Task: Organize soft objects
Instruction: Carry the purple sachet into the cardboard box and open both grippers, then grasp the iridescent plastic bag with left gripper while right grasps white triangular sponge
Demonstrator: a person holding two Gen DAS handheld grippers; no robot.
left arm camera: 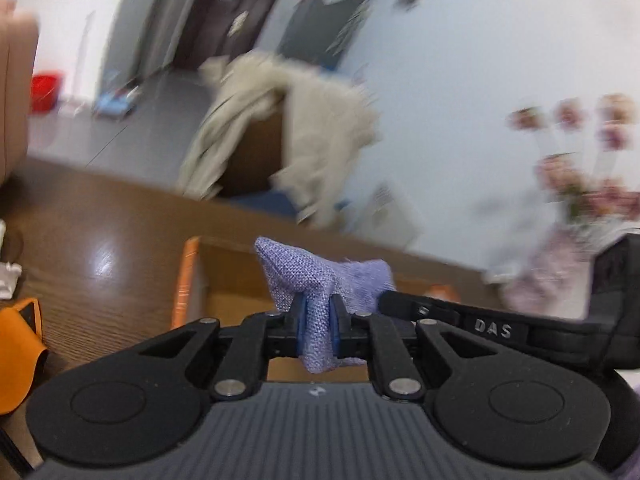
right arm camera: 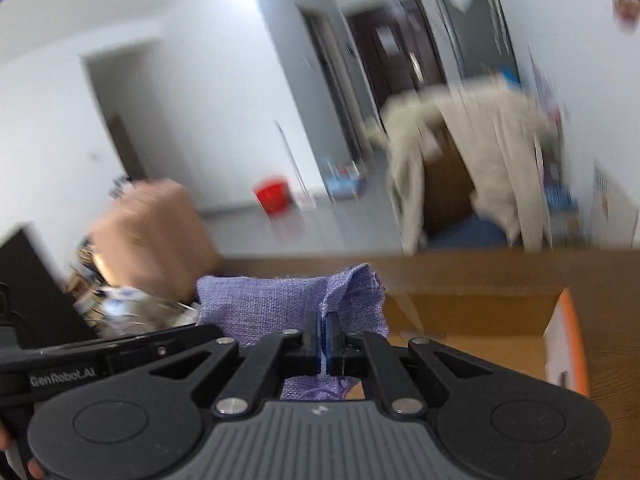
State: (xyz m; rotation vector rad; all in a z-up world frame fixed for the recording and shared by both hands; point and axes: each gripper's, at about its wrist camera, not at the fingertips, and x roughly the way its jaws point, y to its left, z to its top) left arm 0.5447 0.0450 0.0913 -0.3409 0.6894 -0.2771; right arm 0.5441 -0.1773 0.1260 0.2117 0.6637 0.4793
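Note:
A lilac woven cloth pouch point(left arm camera: 316, 280) hangs between both grippers above an open cardboard box point(left arm camera: 224, 280) with an orange edge. My left gripper point(left arm camera: 318, 320) is shut on one end of the pouch, the fabric pinched between its blue pads. The other gripper's black arm reaches in from the right of the left wrist view. In the right wrist view the same pouch point(right arm camera: 260, 304) stretches to the left, and my right gripper point(right arm camera: 324, 340) is shut on a bunched corner of it. The box point(right arm camera: 480, 320) lies below and to the right there.
The box rests on a brown wooden table point(left arm camera: 100, 240). A chair draped with a beige garment point(left arm camera: 300, 128) stands beyond the table. Pink flowers point(left arm camera: 580, 184) are at the right. An orange object point(left arm camera: 20, 344) lies at the left edge. A red bucket point(right arm camera: 274, 196) sits on the floor.

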